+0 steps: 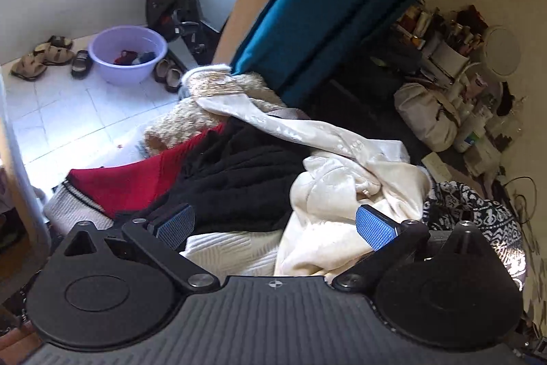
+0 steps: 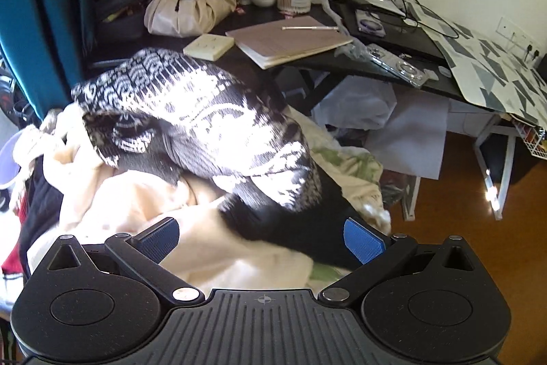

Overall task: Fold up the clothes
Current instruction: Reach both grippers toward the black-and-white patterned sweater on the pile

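1. I am looking at an unsorted heap of clothes that fills the middle of both views; nothing in it looks folded yet, so I judge the task to be at its start.
2. My left gripper has its jaws spread wide with nothing between the blue pads. It hangs just above the near edge of the heap, at the lower centre of the left wrist view.
3. My right gripper is likewise spread and holds nothing. It hovers over the cloth at the lower centre of its own view.
4. Directly ahead of the left gripper lie a cream plush garment at centre right and a black fuzzy garment at centre. A red knit sits at centre left.
5. A black-and-white patterned knit is draped over the top of the heap in the middle of the right view, resting on the cream cloth.
6. All of this looks soft, limp and light. It will sag and drag its neighbours along, and the plush may slip between the pads.
7. I would take the patterned knit first, as it lies on top. I would pinch a hem or a shoulder seam with each gripper, well apart, since a bite in mid-panel only bunches it.
8. The cluttered desk in the upper right offers no room for laying it flat.
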Motion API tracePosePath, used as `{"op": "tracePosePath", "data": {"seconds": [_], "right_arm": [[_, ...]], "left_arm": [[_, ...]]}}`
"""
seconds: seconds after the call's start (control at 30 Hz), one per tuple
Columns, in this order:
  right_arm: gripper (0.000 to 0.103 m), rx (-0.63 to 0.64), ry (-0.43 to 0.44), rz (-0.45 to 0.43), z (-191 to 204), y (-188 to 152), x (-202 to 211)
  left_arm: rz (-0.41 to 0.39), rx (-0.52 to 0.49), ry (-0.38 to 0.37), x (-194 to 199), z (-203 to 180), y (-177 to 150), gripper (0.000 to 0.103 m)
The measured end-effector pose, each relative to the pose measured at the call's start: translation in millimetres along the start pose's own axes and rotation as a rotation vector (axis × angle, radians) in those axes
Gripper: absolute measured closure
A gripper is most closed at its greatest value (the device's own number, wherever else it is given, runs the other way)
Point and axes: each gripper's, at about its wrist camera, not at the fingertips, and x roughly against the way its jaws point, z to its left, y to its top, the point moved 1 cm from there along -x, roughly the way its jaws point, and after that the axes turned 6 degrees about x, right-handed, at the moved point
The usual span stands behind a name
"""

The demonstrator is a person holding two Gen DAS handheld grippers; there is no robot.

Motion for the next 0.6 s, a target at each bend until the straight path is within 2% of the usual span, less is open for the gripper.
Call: {"op": "tracePosePath", "data": {"seconds": [0.13, 0.23, 0.33, 0.5, 0.6], "right_arm": [[0.001, -0.007, -0.014, -0.045, 7, 8, -2], [0.001, 0.066, -0.048, -0.158, 11, 16, 3], [0.001, 0.124, -0.082, -0.229, 10, 25, 2], [0.001, 0.063, -0.044, -0.195, -4, 30, -24], [0.001, 0.068, -0.022, -0.216, -1, 27, -37]], "left_arm": [[-0.015, -0.040, -0.094, -15, -12, 10, 0.000], [-0.024, -0.082, -0.143, -27, -26, 14, 0.000], [0.062, -0.148, -0.148, -48, -44, 15, 0.000], [0.157, -0.249, -0.164, -64, -74, 5, 0.000], [0.226, -0.328, -0.170, -72, -93, -8, 0.000]]}}
